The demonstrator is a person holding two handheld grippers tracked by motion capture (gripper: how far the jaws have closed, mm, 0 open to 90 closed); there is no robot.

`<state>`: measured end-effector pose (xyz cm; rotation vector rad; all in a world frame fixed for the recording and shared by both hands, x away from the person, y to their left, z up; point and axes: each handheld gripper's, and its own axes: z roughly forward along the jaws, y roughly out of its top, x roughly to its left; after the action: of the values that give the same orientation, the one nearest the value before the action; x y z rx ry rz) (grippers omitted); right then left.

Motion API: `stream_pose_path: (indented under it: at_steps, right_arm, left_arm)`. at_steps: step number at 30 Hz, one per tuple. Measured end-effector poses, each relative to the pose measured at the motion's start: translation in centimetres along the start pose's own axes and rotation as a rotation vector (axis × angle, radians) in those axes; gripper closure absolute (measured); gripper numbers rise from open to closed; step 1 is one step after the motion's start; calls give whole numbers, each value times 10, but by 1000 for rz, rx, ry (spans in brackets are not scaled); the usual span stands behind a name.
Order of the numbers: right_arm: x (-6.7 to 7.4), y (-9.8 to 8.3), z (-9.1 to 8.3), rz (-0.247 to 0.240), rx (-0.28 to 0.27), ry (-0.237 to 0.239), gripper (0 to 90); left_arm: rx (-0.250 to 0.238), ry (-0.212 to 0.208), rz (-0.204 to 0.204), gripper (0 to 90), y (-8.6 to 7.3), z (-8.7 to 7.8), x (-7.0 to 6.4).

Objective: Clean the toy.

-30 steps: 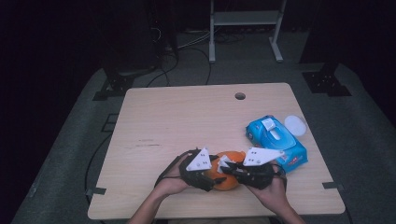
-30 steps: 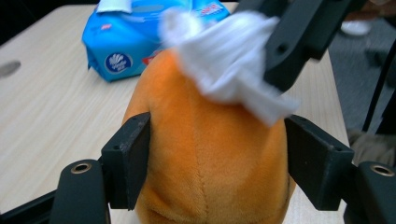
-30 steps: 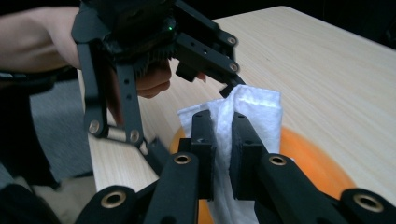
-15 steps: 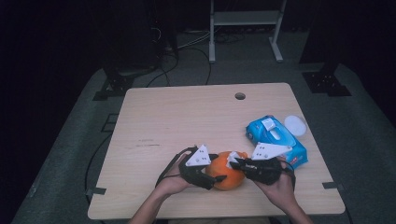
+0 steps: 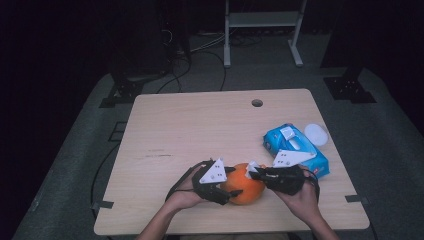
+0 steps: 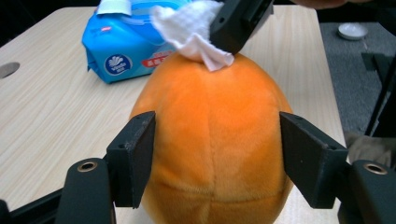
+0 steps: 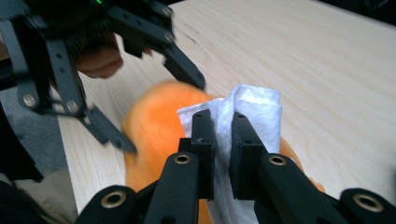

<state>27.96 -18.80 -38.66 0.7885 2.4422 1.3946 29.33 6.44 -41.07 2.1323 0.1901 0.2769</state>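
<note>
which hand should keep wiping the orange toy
Right. The right gripper already pinches the white wipe against the top of the orange toy, while the left gripper straddles the toy's sides, steadying it.

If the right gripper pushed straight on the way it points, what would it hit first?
Most likely the orange plush ball: the right gripper, shut on a white wipe, already points at its top.

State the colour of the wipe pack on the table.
The plastic wipe pack is bright blue with a white label, clearest in the left gripper view.
</note>
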Motion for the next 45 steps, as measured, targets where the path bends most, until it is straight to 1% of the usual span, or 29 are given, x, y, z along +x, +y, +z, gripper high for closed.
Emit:
stream_pose_path:
  at_steps: [2, 5, 7, 8, 9, 10, 12, 14, 15, 17, 18, 20, 21, 23, 26, 27, 28, 29, 30, 32, 33, 34, 35, 36, 38, 40, 42, 44, 45]
  right_arm:
    - [-5, -4, 0, 27, 5, 10, 813]
    - [-3, -2, 2, 20, 7, 3, 813]
    - [-1, -2, 5, 22, 8, -1, 813]
    - [0, -2, 5, 27, 8, -2, 813]
    - [0, -2, 6, 27, 8, -3, 813]
    - [0, -2, 7, 28, 9, -3, 813]
    - [1, -2, 7, 36, 14, -6, 813]
    - [4, -1, 6, 33, 8, -16, 814]
    - [9, 1, 6, 14, -5, -18, 813]
    - [19, 6, 7, -20, -30, 19, 813]
    - [25, 8, 9, -33, -29, 28, 812]
    - [32, 11, 12, -72, -13, 23, 813]
    - [33, 12, 13, -79, -9, 21, 813]
    - [28, 11, 12, -71, -7, 24, 813]
    - [17, 9, 6, -39, -5, -2, 814]
    - [16, 8, 5, -15, -13, 5, 813]
    - [17, 7, 6, -17, -15, 6, 813]
    - [20, 8, 7, -29, -17, 7, 812]
    - [23, 8, 8, -36, -20, 19, 811]
    - [29, 10, 12, -57, -27, 72, 811]
    - [31, 11, 14, -72, -12, 69, 812]
    - [32, 11, 14, -81, -3, 57, 812]
    - [30, 12, 13, -74, -5, 55, 812]
    - [26, 12, 11, -64, -5, 49, 813]
    - [20, 10, 8, -56, 7, 12, 812]
    - [15, 8, 5, -36, 15, 11, 812]
    - [11, 5, 2, -32, 23, 5, 812]
    - [9, 3, 0, -34, 35, 0, 812]
    - [8, 1, 0, -29, 35, 4, 812]
  left_arm:
    - [-1, 1, -19, 307, -2, -1, 4]
    - [7, 18, -37, 283, -4, -4, 9]
    - [16, 42, -64, 248, -5, -7, 13]
    - [17, 38, -72, 224, -5, -8, 13]
    - [12, 23, -74, 199, -5, -7, 12]
    - [5, 16, -66, 186, -4, -6, 10]
    - [15, 17, -52, 173, -2, -2, 6]
    - [14, 19, -32, 217, -1, 1, 3]
    - [8, 16, -24, 230, -1, 2, 1]
    - [-2, 14, -1, 235, 1, 3, -3]
    - [0, 16, 9, 235, 2, 4, -4]
    - [6, 22, 24, 236, 2, 4, -5]
    - [2, 20, 23, 248, 1, 3, -4]
    - [-9, 22, 5, 266, -1, 3, -3]
    - [-22, 24, 2, 260, 1, 5, -4]
    - [-20, 24, 9, 244, 1, 5, -5]
    - [-16, 21, 28, 237, 3, 7, -7]
    - [-19, 15, 34, 228, 3, 8, -9]
    - [-24, 4, 40, 226, 4, 9, -10]
    - [-23, -10, 55, 227, 4, 11, -14]
    - [-11, -3, 71, 236, 4, 11, -14]
    - [-12, -3, 60, 250, 3, 10, -13]
    - [-13, -4, 41, 267, 3, 8, -11]
    - [-9, -4, 37, 276, 1, 8, -9]
    - [-3, -3, 21, 280, -1, 6, -6]
    - [1, 0, -6, 281, -5, 4, -2]
    - [-1, -2, -42, 281, -9, 1, 4]
    - [-7, -7, -60, 281, -12, 0, 6]
    - [-9, -11, -55, 279, -12, 0, 6]
